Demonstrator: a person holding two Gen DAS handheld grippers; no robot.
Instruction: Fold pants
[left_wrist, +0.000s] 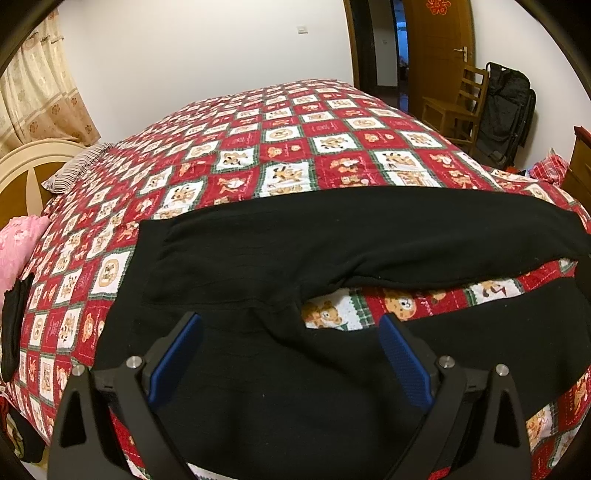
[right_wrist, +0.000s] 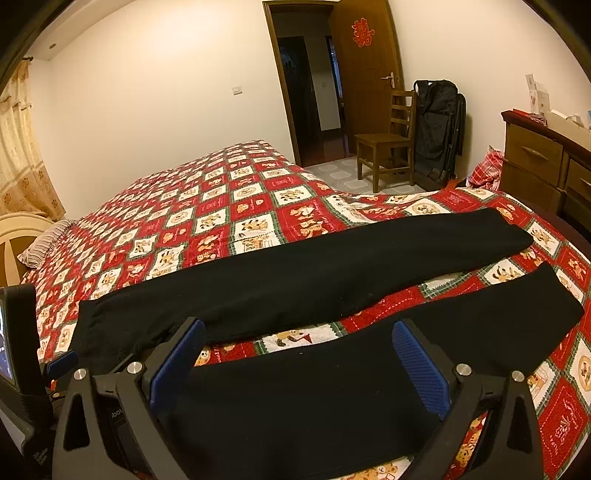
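Black pants (left_wrist: 258, 258) lie spread flat on the bed, waist to the left, both legs running right with a gap of quilt between them. My left gripper (left_wrist: 290, 321) is open, hovering over the near side of the seat close to the crotch. My right gripper (right_wrist: 299, 328) is open above the near leg (right_wrist: 332, 398), the leg passing between its blue pads (right_wrist: 421, 365). The far leg (right_wrist: 332, 273) lies beyond it. The left gripper's body shows at the left edge of the right wrist view (right_wrist: 22, 369). Neither gripper holds cloth.
The bed carries a red and white checked quilt (left_wrist: 295, 140) with bear prints. A striped pillow (left_wrist: 74, 170) and headboard sit at the left. A pink cushion (left_wrist: 18, 251) lies at the bed's left edge. A wooden chair (right_wrist: 388, 144), black folded cart (right_wrist: 439, 125) and dresser (right_wrist: 543, 166) stand beyond the bed.
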